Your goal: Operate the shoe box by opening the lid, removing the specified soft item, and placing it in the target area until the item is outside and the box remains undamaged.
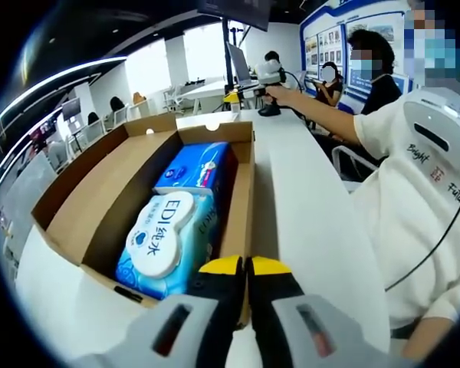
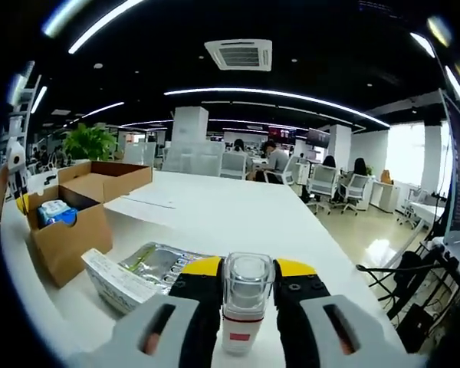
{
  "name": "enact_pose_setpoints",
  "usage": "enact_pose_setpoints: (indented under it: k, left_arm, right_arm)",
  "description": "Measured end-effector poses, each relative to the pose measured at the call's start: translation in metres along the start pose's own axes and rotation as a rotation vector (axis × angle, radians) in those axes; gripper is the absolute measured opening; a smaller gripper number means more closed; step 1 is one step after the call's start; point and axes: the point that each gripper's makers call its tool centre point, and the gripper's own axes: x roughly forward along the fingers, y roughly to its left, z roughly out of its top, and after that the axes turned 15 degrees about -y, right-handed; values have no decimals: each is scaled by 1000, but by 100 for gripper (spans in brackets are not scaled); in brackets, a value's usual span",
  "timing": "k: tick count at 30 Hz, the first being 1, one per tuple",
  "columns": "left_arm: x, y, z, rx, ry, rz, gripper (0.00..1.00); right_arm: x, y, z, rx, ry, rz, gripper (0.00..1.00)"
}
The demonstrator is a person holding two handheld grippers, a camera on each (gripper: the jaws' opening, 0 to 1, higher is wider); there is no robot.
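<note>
Left gripper view: the brown cardboard shoe box (image 1: 100, 199) lies open on the white worktop (image 1: 314, 230), blue wet-wipe packs (image 1: 169, 238) inside; left tongs (image 1: 245, 268) are closed, empty. Right tongs (image 2: 248, 270) grip a clear small bottle (image 2: 245, 303). Removal is judged next: wipes must be grasped.

The right gripper (image 2: 245, 284) has its yellow-tipped fingers (image 2: 201, 268) closed around a small clear bottle (image 2: 245, 303), held upright. Just beyond them a foil-faced packet (image 2: 142, 268) lies flat on the white worktop (image 2: 238, 211). Farther left stands the open cardboard shoe box (image 2: 69, 222), a blue pack (image 2: 59, 211) inside
</note>
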Motion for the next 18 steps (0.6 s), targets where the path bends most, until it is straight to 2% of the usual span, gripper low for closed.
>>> enact_pose_setpoints:
  k: [2,6,8,10,12,16,17,18]
  left_arm:
    - [0,0,0,-1,0,-1,3]
    - [0,0,0,-3,2,-3,3]
    - [0,0,0,-4,4,-1,3]
    - [0,0,0,-3,1,0,3]
    - [0,0,-1,-3,2,-1,3]
    - [0,0,-1,0,-2,0,3]
    - [-1,0,-1,1,-5,0,3]
    - [-1,0,0,0,-9,1,3]
  right_arm:
    - [-1,2,2,24,-21,-11,35]
    - [-2,1,3,46,-34,-31,35]
    - [-5,1,4,43,-39,-43,32]
    - [-7,2,6,53,-47,-56,23]
    - [-7,-1,9,60,-53,-71,21]
    - [-8,-1,8,37,-48,-86,21]
    - [-9,-1,6,5,-38,-79,23]
    - [-9,-3,6,-4,-39,-96,29]
